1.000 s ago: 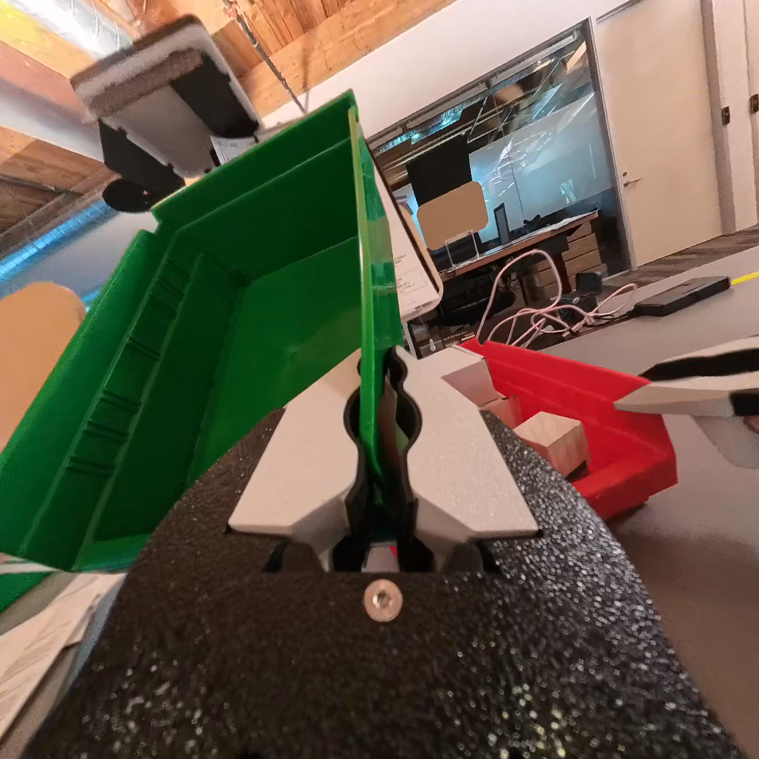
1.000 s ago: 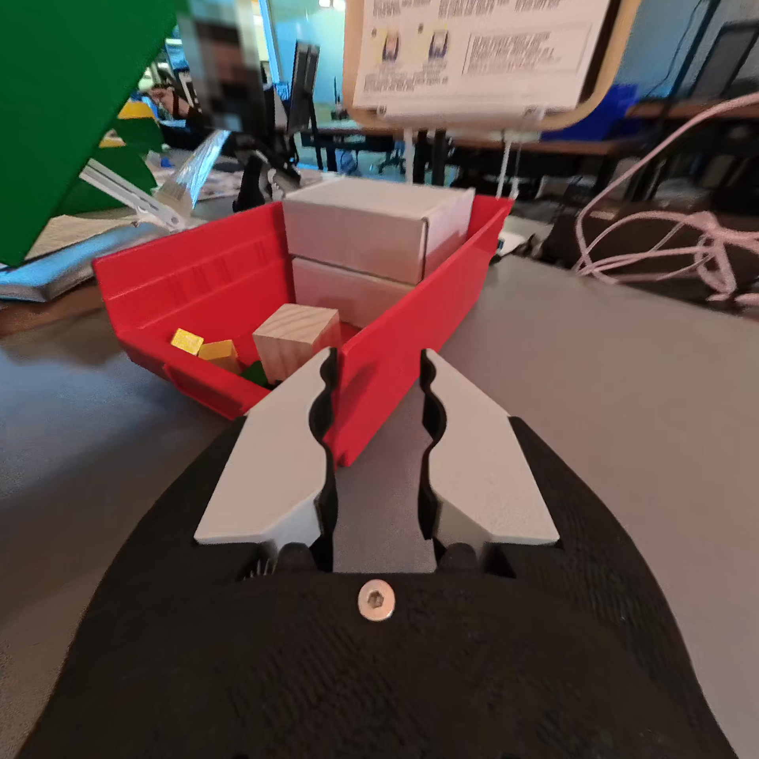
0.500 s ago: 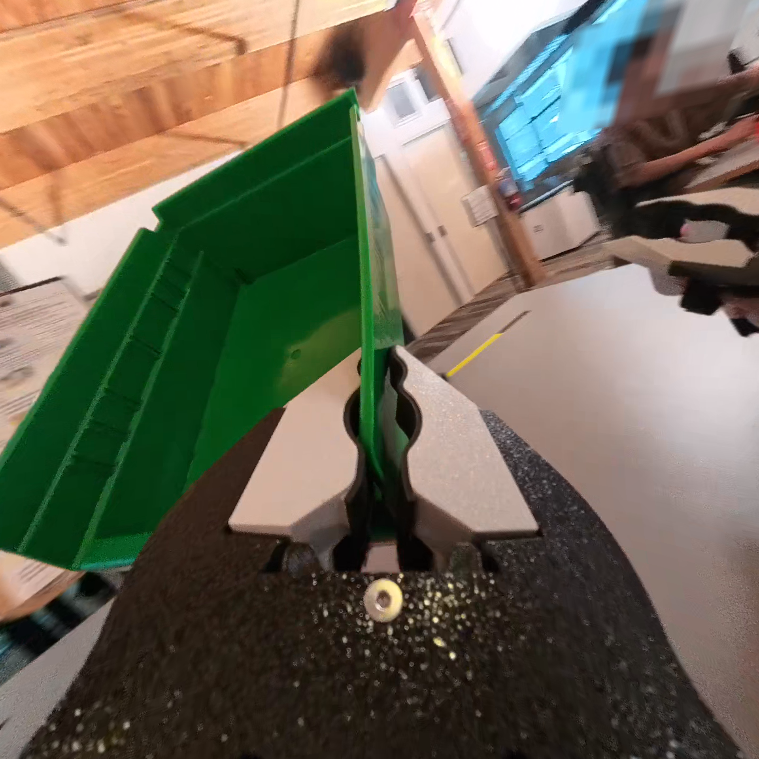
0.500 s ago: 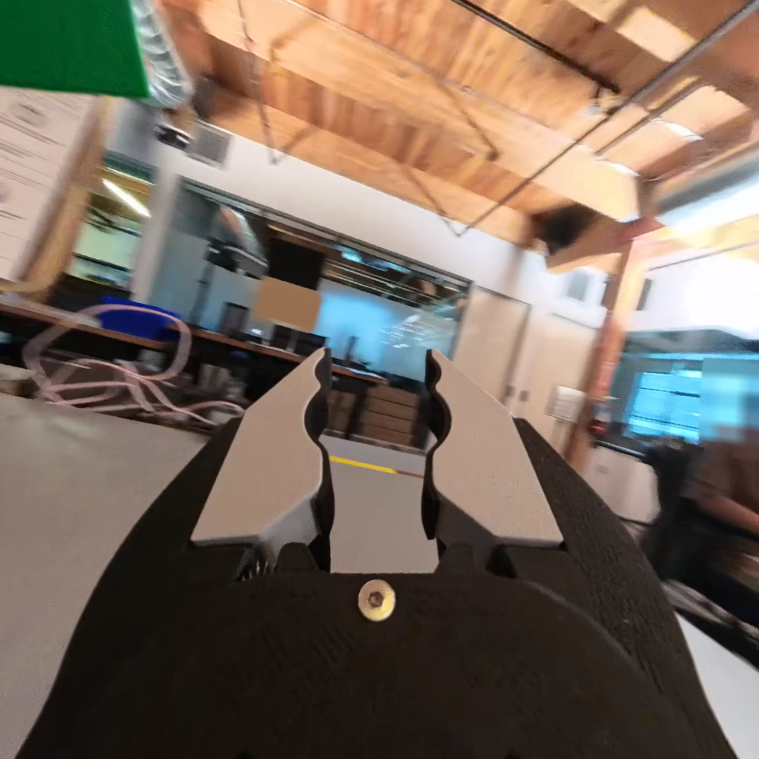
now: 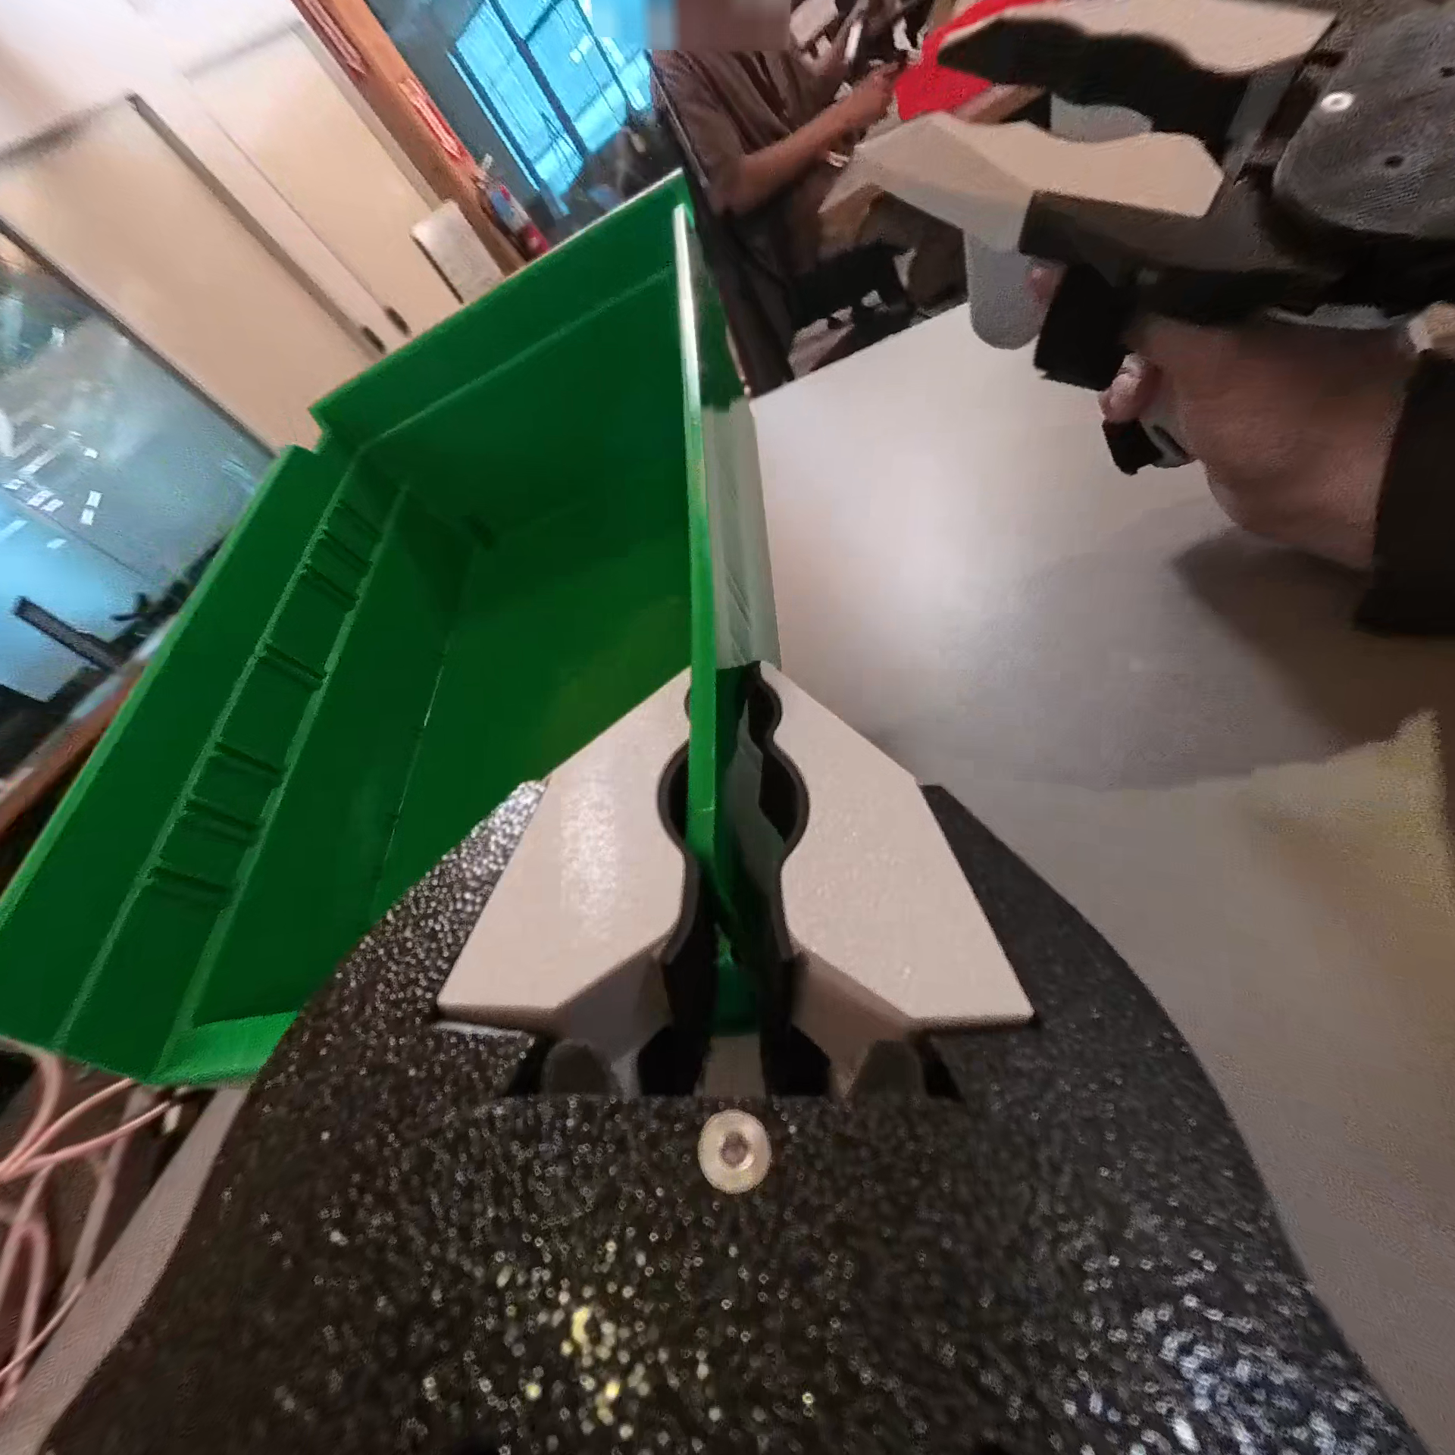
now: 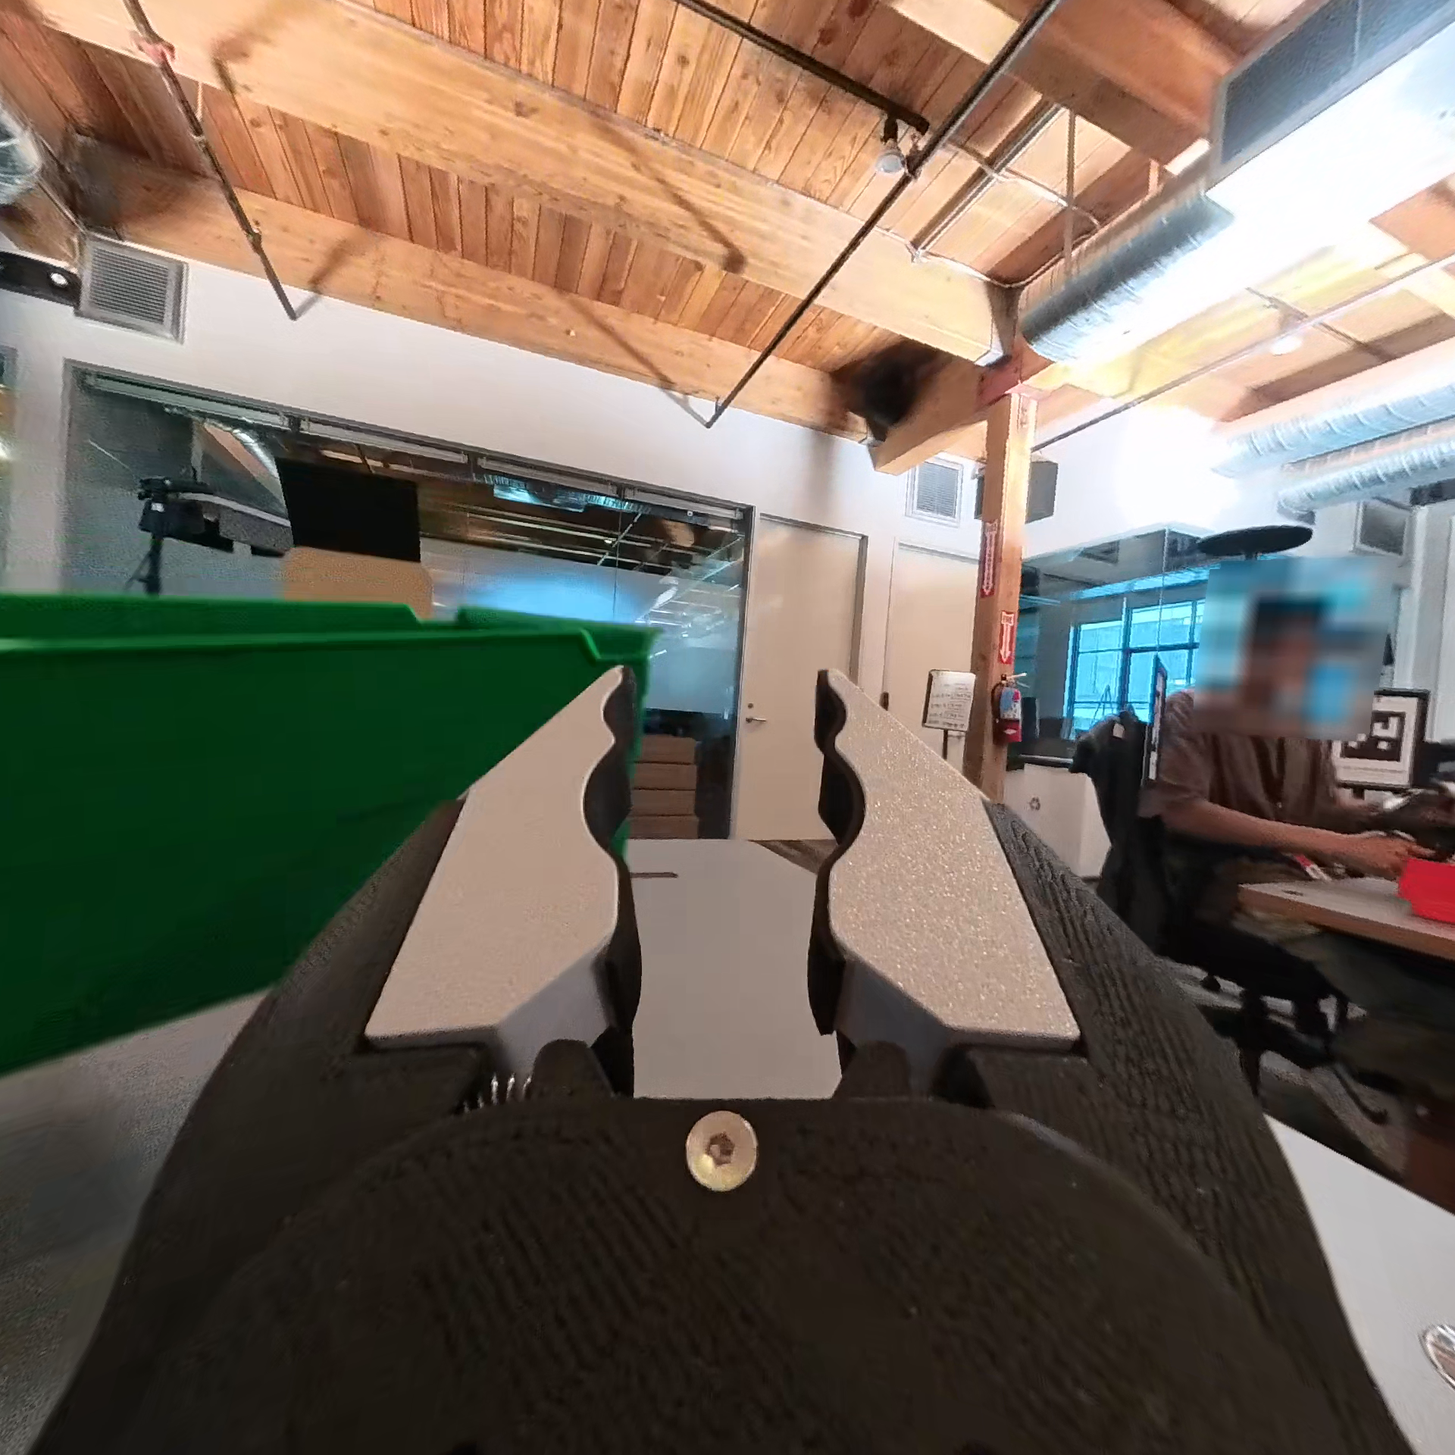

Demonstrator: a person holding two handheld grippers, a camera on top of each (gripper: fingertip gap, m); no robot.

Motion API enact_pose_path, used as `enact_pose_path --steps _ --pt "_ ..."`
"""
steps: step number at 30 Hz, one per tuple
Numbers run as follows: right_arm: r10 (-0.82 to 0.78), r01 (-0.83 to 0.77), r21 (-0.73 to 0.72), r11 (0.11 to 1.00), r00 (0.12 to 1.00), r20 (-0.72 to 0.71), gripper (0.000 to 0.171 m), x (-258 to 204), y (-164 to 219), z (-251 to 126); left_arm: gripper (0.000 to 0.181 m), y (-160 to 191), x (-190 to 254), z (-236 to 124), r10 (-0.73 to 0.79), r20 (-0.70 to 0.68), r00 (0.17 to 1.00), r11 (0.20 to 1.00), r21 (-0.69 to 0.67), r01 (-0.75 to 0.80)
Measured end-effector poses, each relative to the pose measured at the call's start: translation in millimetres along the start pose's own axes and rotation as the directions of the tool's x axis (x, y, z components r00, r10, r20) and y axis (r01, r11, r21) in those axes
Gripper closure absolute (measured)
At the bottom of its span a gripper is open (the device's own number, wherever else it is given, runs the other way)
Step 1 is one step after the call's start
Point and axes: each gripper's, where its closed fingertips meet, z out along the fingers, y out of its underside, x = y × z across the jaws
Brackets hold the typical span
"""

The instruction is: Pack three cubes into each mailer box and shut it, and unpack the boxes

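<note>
my left gripper point(image 5: 728, 708) clenched on side wall of empty green plastic bin point(image 5: 441, 630), lifted clear of grey table point(image 5: 984, 590) to carry it | my right gripper point(image 6: 720, 693) released, holding nothing | mailer boxes, cubes not in view

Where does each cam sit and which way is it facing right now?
Left wrist view: on the left gripper, facing along its fingers, shut on the wall of the empty green bin; the right gripper and the hand holding it show upper right.
Right wrist view: on the right gripper, open and empty, facing across the grey table into the room.
Shared: green bin, grey table.
</note>
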Motion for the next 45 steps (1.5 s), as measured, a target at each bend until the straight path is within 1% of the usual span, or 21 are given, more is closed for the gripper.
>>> enact_pose_path --steps 6,9,13,20,23,24,26,27,28,29,31,32,34,35,37,39,40,42,43,44,45 --pt "0.088 -0.088 0.002 0.996 0.996 0.008 0.126 6 1 1 0.177 7 16 46 -0.082 -0.074 0.994 0.994 -0.082 0.075" --pt "0.118 -0.118 -0.002 0.993 0.993 0.004 0.126 9 3 0 0.177 14 24 57 -0.117 -0.096 0.989 0.986 -0.13 0.104" --pt "0.15 -0.15 -0.01 0.989 0.989 0.009 0.127 10 4 -1 0.175 21 38 69 -0.117 -0.135 0.984 0.977 -0.191 0.09" --pt "0.19 -0.19 -0.025 0.982 0.981 0.023 0.128 10 6 -2 0.175 22 46 81 -0.158 -0.139 0.978 0.973 -0.19 0.13" --pt "0.177 -0.176 -0.029 0.984 0.984 0.034 0.128 7 6 -2 0.172 23 45 81 -0.126 -0.105 0.986 0.981 -0.16 0.108" --pt "0.171 -0.17 -0.031 0.985 0.984 0.04 0.128 5 5 -3 0.163 23 42 80 -0.112 -0.081 0.99 0.983 -0.155 0.099" --pt "0.154 -0.152 -0.033 0.988 0.987 0.05 0.128 2 5 -3 0.12 27 33 74 -0.088 -0.012 0.996 0.978 -0.19 0.085" --pt "0.148 -0.146 -0.031 0.989 0.988 0.054 0.128 1 4 -4 0.103 27 29 68 -0.08 0.012 0.997 0.975 -0.206 0.08" --pt "0.145 -0.144 -0.031 0.989 0.988 0.057 0.128 0 4 -4 0.09 24 25 60 -0.081 0.03 0.996 0.977 -0.193 0.085" --pt "0.142 -0.14 -0.031 0.99 0.988 0.06 0.128 0 4 -4 0.083 19 20 50 -0.093 0.043 0.995 0.981 -0.167 0.099" --pt "0.123 -0.12 -0.033 0.992 0.99 0.072 0.127 -4 3 -4 0.074 14 7 22 -0.152 0.073 0.986 0.982 -0.105 0.159" --pt "0.107 -0.104 -0.035 0.994 0.991 0.08 0.127 -7 3 -4 0.073 10 -2 3 -0.198 0.09 0.976 0.978 -0.052 0.203" --pt "0.067 -0.064 -0.034 0.997 0.994 0.086 0.121 -12 1 -4 0.077 -2 -24 -44 -0.313 0.12 0.942 0.946 0.126 0.298" --pt "0.044 -0.041 -0.032 0.999 0.995 0.091 0.119 -16 -1 -5 0.077 -2 -37 -71 -0.357 0.15 0.922 0.926 0.191 0.327" --pt "-0.005 0.01 -0.042 0.999 0.994 0.108 0.115 -27 -4 -6 0.073 11 -67 -123 -0.396 0.271 0.877 0.908 0.255 0.331" --pt "-0.048 0.058 -0.085 0.995 0.992 0.117 0.108 -39 -4 -7 0.072 32 -95 -178 -0.387 0.431 0.815 0.918 0.268 0.294" --pt "-0.046 0.063 -0.133 0.989 0.99 0.131 0.1 -49 -1 -7 0.072 44 -109 -206 -0.372 0.518 0.77 0.926 0.263 0.271" --pt "0.005 0.052 -0.276 0.96 0.98 0.2 0.062 -80 12 -8 0.071 68 -131 -264 -0.342 0.665 0.664 0.94 0.247 0.236" --pt "0.021 0.063 -0.37 0.927 0.976 0.219 0.041 -93 21 -10 0.069 81 -140 -290 -0.329 0.719 0.612 0.944 0.231 0.235" --pt "0.01 0.088 -0.44 0.894 0.976 0.216 0.024 -102 28 -12 0.067 96 -147 -314 -0.317 0.764 0.562 0.946 0.212 0.245" --pt "-0.005 0.099 -0.468 0.878 0.98 0.199 0.018 -108 28 -15 0.065 113 -154 -336 -0.305 0.801 0.515 0.945 0.19 0.264"
